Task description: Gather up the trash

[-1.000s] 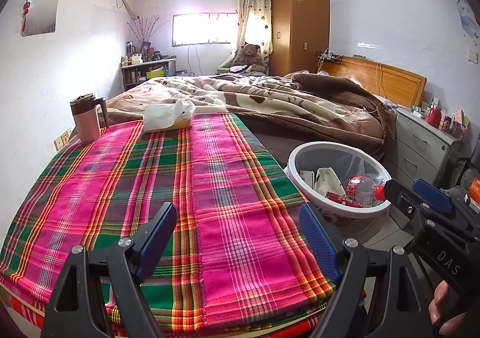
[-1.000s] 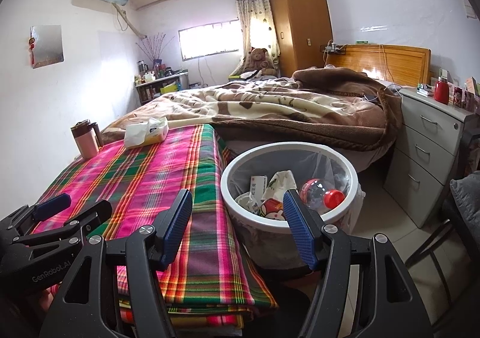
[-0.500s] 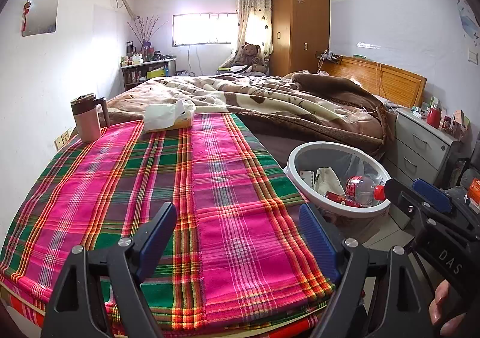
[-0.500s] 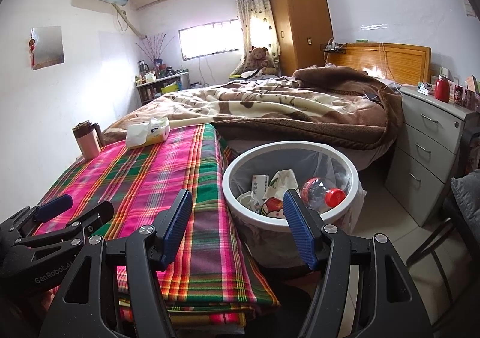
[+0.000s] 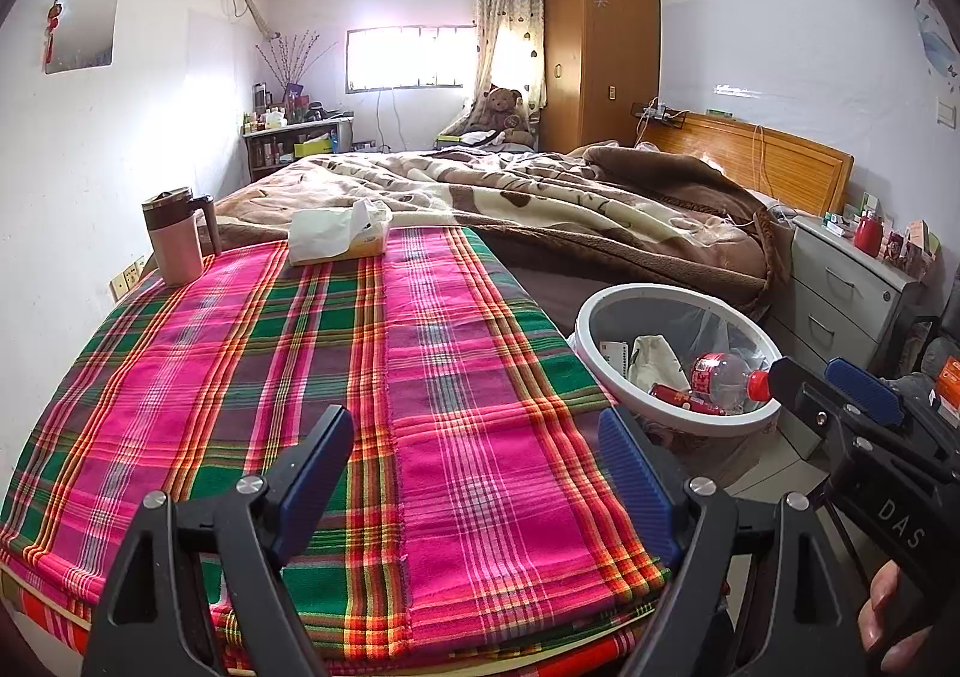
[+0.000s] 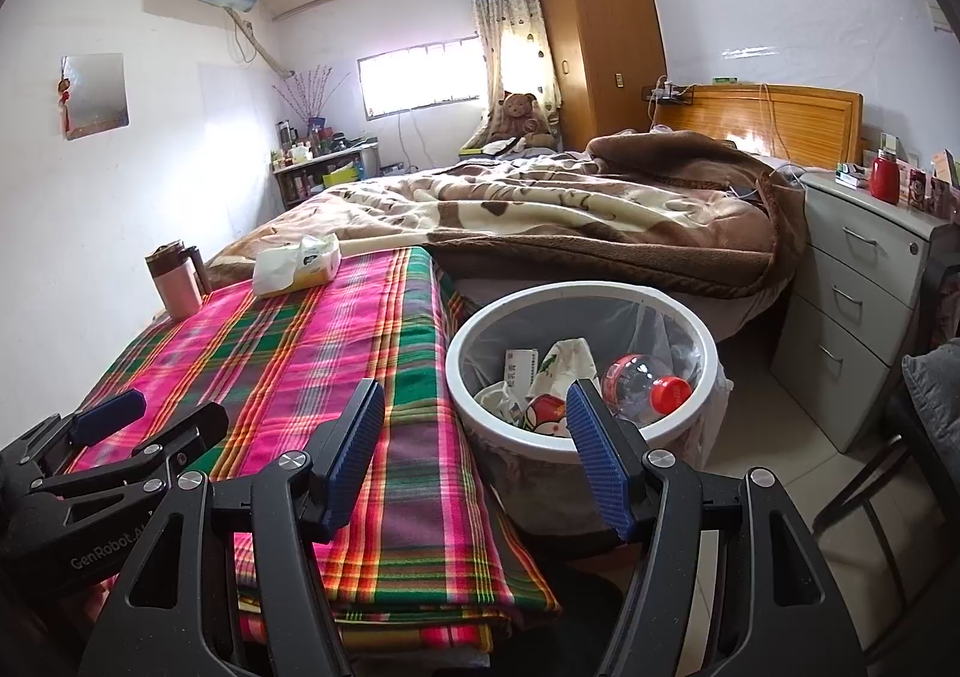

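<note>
Holding both grippers off the table edge, you've got nothing in either one. Your left gripper sits over the near end of the plaid tablecloth, jaws spread wide, only cloth showing between the blue pads. Your right gripper hangs over the gap between the table and the trash bin, jaws also spread, empty. In the left wrist view the right gripper shows at the far right edge, with fingertips of your hand on its grip.

Trash bin: white rim, clear liner, on the floor just beside the table's right side, between table and bed. Inside it: a crushed clear plastic bottle with red cap, a red can, crumpled white paper, a small white carton. Can lies against the bottle near the bin's near wall.

On the table, far end: tissue pack with a sheet sticking up, and a pink lidded mug at the far left corner, upright, apart from the tissues. No loose trash visible on the cloth between those and your grippers.

Grey drawer unit stands right of the bed, a red jar on top.
</note>
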### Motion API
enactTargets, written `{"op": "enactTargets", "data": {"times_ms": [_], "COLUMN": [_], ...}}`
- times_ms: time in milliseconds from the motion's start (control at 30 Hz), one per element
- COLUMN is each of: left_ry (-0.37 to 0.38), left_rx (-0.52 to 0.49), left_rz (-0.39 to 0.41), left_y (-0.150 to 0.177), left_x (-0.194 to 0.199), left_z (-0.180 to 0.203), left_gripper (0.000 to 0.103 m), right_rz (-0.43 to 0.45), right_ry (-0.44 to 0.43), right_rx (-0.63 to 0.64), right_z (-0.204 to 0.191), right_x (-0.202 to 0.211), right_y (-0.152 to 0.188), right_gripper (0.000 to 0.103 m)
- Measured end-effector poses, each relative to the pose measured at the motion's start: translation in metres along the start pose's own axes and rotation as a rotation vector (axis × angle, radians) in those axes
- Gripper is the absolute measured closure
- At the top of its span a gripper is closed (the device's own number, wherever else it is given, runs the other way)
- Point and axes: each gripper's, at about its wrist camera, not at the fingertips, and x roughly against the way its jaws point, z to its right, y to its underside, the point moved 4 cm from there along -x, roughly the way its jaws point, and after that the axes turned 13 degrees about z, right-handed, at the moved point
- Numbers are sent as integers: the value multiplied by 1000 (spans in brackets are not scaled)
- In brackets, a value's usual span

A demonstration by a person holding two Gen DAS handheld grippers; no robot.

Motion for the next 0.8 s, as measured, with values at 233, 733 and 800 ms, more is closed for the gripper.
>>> {"op": "enactTargets", "data": {"times_ms": [233, 733, 800], "left_ry": [-2, -1, -1], "left_rx": [1, 9, 8], "left_rz": [-1, -11, -12], "left_y": [0, 3, 3], "left_x": [1, 0, 0], "left_z": [-1, -2, -2], "left_gripper": [18, 18, 18], "right_rz": [-2, -7, -9], "right_ry": [-1, -4, -5], "right_rx": [-3, -4, -6], "right_z": [0, -1, -2], "right_x": [0, 0, 0], "right_y": [0, 2, 2], "right_gripper": [39, 39, 39]}}
